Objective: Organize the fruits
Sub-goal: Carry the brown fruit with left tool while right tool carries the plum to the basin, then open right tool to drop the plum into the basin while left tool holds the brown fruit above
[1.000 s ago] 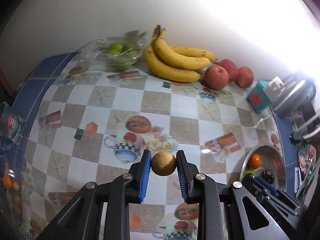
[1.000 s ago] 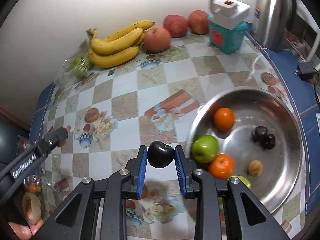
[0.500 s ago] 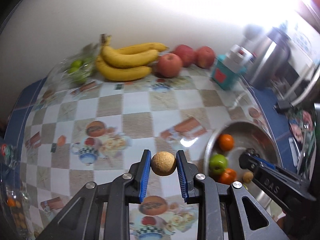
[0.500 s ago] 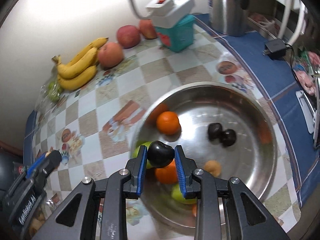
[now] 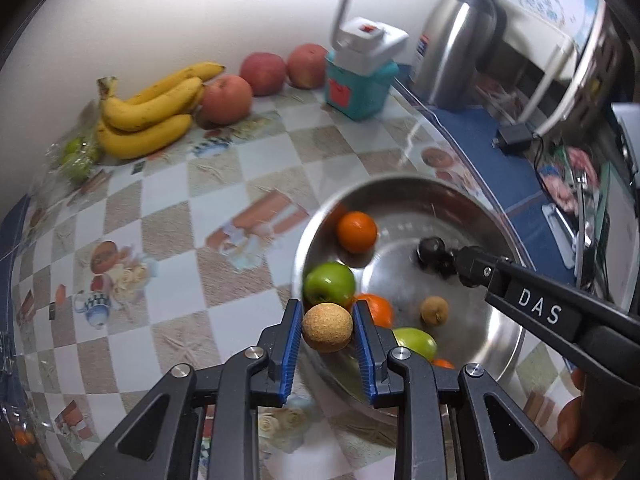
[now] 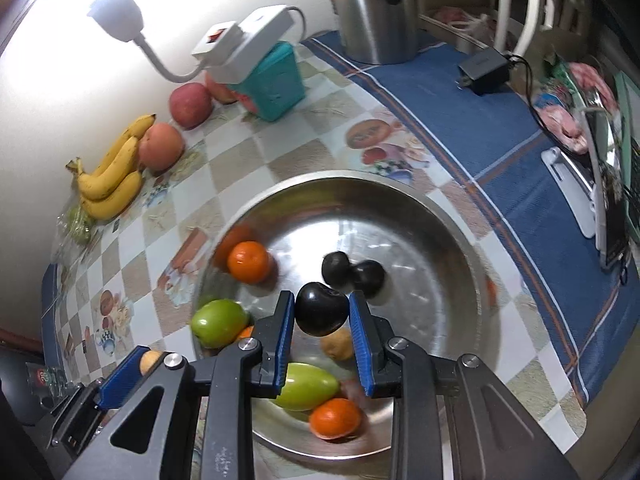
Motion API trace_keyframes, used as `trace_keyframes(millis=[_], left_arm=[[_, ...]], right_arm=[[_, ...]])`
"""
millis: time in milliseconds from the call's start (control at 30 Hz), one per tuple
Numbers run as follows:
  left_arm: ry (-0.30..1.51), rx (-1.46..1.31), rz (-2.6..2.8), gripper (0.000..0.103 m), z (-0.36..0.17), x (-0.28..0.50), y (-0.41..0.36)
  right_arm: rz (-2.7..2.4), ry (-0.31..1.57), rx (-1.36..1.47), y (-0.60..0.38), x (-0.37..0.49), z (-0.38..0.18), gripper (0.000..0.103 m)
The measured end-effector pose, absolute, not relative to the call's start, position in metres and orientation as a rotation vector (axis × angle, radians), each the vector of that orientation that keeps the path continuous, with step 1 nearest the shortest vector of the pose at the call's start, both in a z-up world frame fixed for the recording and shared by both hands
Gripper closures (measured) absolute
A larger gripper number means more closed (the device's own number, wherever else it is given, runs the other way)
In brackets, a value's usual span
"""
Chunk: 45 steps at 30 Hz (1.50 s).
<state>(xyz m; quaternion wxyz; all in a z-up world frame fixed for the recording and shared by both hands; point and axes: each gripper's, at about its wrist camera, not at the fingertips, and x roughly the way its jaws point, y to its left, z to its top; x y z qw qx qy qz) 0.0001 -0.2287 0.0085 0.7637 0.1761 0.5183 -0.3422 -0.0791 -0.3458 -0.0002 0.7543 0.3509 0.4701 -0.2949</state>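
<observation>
The bowl [image 6: 460, 248] at lower centre of the right wrist view is polished metal, mirror-bright; the dark fruit [image 6: 321, 309] looks smooth and glossy; the tan fruit [image 5: 327, 327] at lower centre of the left wrist view is matt, finely rough; the worktop [image 5: 168, 208] wears a shiny printed covering; the kettle [image 6: 372, 4], top centre, is brushed steel; the gripper [image 6: 321, 334] is matt black plastic with ribbed blue pads.

The white letters "DAS" are printed on the black right gripper [image 5: 456, 258], seen at the right of the left wrist view.
</observation>
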Motion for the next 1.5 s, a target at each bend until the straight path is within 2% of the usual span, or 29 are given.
trace_keyframes(millis=[333,700,1300,1367,1500], left_arm=[[1.222,0.378,-0.772,0.075,-0.016,-0.011,-0.234],[1.262,0.401,-0.765,0.075,-0.030,-0.013,-0.237],[1.290,0.410,-0.771,0.074,-0.040,-0.013,-0.239],[1.289,0.409,-0.770,0.074,-0.039,-0.013,-0.238],[1.291,0.400,-0.776,0.074,-0.037,-0.013,-0.237]], right_arm=[[-0.671,1.054,0.775,-0.348,-0.100,-0.012,0.074],[-0.690,1.148,0.799,-0.348,-0.107,-0.043,0.074],[-0.692,1.179,0.799,-0.344,-0.107,-0.050,0.073],[-0.690,1.182,0.799,-0.344,-0.107,-0.051,0.072],[-0.691,1.178,0.796,-0.344,-0.108,-0.049,0.059]])
